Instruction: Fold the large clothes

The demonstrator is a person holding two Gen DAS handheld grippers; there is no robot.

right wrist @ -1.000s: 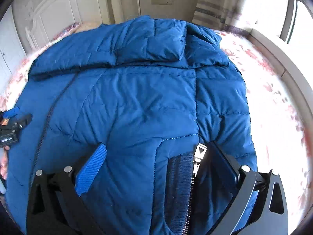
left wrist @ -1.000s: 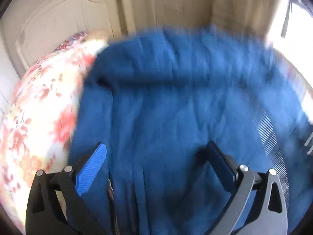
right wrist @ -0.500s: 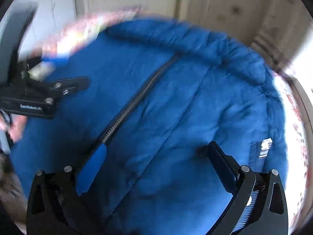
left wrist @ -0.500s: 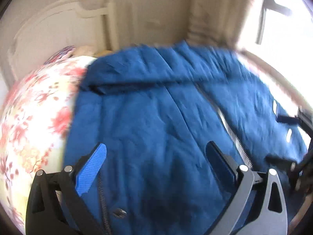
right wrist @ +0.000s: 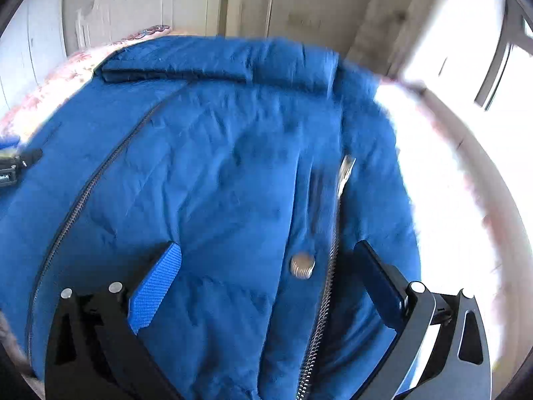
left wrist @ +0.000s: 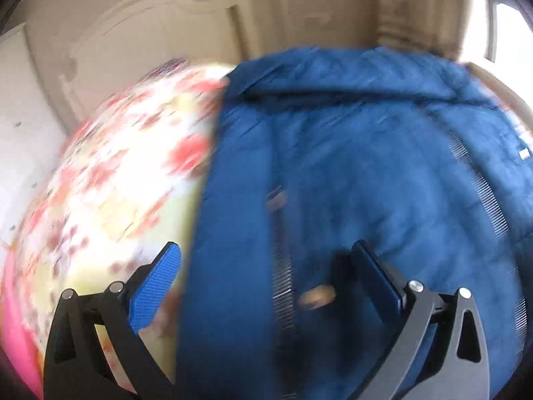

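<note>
A large blue padded jacket (left wrist: 349, 173) lies spread on the bed, its collar at the far end; it also fills the right wrist view (right wrist: 216, 183). My left gripper (left wrist: 266, 273) is open and empty, low over the jacket's left edge beside a zipper strip (left wrist: 283, 286). My right gripper (right wrist: 269, 266) is open and empty over the jacket's right front, with a metal snap (right wrist: 302, 266) and zipper (right wrist: 328, 286) between its fingers. The left gripper's tip shows at the far left of the right wrist view (right wrist: 13, 166).
A floral bedsheet (left wrist: 110, 180) covers the bed left of the jacket. A white headboard (left wrist: 150, 33) and wall stand behind. A bright window (right wrist: 483, 66) and the bed's sunlit right side (right wrist: 449, 200) lie to the right.
Both grippers have shifted sideways over the jacket. The left now sits at its left edge with more bedsheet in view; the right now sits over its right front by the snap. Both stay open.
</note>
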